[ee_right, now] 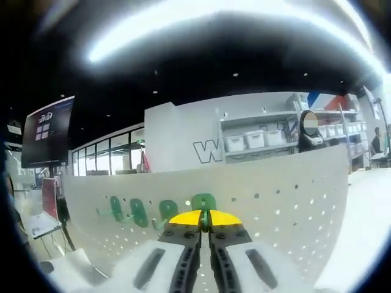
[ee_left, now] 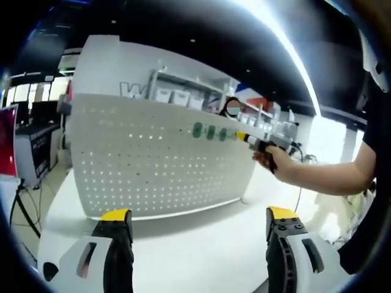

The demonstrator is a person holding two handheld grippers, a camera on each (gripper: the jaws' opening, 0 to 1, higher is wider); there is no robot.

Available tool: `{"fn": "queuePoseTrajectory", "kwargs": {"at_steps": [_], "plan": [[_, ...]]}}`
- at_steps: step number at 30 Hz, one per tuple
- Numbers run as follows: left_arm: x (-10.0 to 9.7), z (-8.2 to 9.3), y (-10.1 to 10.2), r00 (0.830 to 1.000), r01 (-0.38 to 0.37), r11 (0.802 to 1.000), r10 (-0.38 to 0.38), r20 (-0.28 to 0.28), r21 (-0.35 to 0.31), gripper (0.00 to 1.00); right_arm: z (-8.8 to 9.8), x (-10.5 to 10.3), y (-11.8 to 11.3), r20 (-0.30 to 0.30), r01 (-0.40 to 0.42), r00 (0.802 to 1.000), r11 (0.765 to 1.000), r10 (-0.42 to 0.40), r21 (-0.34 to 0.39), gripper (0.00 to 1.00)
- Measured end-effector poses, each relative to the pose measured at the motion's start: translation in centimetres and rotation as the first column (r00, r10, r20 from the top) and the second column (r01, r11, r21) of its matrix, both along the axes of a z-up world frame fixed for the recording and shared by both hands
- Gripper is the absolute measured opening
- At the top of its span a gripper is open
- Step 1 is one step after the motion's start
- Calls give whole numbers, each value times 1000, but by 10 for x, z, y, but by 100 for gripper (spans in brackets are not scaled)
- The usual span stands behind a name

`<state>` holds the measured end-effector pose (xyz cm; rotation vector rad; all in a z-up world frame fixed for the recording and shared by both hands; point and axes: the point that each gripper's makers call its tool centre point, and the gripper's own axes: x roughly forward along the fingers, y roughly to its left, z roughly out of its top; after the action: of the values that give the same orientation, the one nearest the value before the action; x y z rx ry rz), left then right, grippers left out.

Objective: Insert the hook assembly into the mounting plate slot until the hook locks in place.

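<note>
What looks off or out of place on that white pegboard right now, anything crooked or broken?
Nothing stands out. The pegboard stands upright and undamaged on the white table, with green hooks in a row on it. The right tool is closed on another green hook at the board.

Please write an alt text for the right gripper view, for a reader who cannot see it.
The right gripper, jaws closed on a green hook, holds it against a white perforated board. Three more green hooks sit in a row to its left on the board.

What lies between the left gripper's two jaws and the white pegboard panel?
Nothing: in the left gripper view, the stretch between the open left gripper and the pegboard panel is bare white tabletop.
</note>
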<state>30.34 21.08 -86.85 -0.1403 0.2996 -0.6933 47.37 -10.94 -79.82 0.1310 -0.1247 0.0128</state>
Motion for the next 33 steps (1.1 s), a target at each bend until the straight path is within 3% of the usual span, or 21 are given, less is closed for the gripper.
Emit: {"fn": "queuePoseTrajectory", "kwargs": {"at_steps": [33], "plan": [[7,-7,0,1000,-10,1000,10,-15,11,91,-9,14,-6,-21,52,998,999,-52,3,1]]}}
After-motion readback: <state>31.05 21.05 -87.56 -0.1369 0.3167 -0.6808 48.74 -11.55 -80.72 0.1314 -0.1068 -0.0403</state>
